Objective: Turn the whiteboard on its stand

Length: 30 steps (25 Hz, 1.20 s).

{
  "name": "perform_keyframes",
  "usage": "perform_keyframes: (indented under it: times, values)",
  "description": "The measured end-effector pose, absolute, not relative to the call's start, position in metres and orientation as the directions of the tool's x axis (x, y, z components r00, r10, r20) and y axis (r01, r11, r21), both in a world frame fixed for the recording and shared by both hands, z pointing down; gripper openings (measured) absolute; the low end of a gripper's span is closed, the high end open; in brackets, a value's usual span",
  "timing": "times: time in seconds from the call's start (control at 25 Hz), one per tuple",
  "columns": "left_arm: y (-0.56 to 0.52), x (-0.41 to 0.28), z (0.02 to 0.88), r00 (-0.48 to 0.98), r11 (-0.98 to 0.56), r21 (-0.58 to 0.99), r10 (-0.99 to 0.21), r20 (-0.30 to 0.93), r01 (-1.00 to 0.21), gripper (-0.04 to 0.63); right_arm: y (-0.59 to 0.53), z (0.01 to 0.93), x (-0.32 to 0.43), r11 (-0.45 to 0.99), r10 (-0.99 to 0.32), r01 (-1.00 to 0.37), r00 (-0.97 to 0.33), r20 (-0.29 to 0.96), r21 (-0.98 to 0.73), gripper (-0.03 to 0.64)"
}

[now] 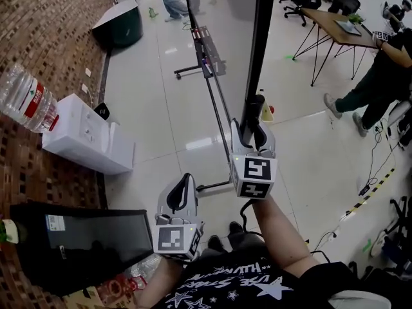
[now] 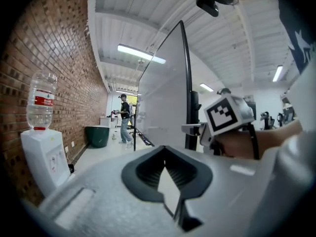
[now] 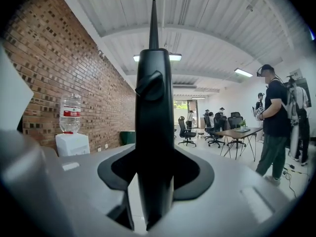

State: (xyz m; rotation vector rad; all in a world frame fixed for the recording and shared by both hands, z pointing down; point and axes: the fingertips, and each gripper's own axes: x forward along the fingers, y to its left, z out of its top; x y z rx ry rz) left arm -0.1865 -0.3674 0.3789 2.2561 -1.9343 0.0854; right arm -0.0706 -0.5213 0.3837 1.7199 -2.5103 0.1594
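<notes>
Open floor (image 1: 154, 89) ahead, brick wall (image 1: 45, 37) along the left, whiteboard (image 1: 259, 44) edge-on mid-room (its stand (image 1: 215, 92) trails off across the floor), dispenser (image 1: 87, 137) by the wall, right gripper (image 1: 255, 111) clamped on the board's black edge, left gripper (image 1: 187, 184) nearer the wall, jaws nearly together, empty

Open floor (image 1: 161, 89) is left between the whiteboard (image 1: 260, 31) and the water dispenser (image 1: 87, 139); the left side is closed by the brick wall (image 1: 38, 31).

Bright ceiling strips (image 2: 140, 54), floor (image 1: 193, 143) glare, fisheye edges.
</notes>
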Motion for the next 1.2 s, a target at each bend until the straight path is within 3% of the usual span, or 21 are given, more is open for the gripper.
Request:
perform_keyframes:
  times: [0.8, 1.2]
  values:
    - [-0.292, -0.216, 0.391, 0.245, -0.223, 0.140, -0.955, 0.164, -0.965, 0.006, -0.408, 0.376, -0.086, 0.353, -0.927, -0.935, -0.354, 0.122, -0.030, 0.186]
    - [-0.263, -0.175, 0.385, 0.276, -0.259, 0.126, -0.950, 0.144, -0.958, 0.006, -0.348, 0.375, -0.072, 0.399, -0.907, -0.917, -0.399, 0.132, -0.031, 0.186]
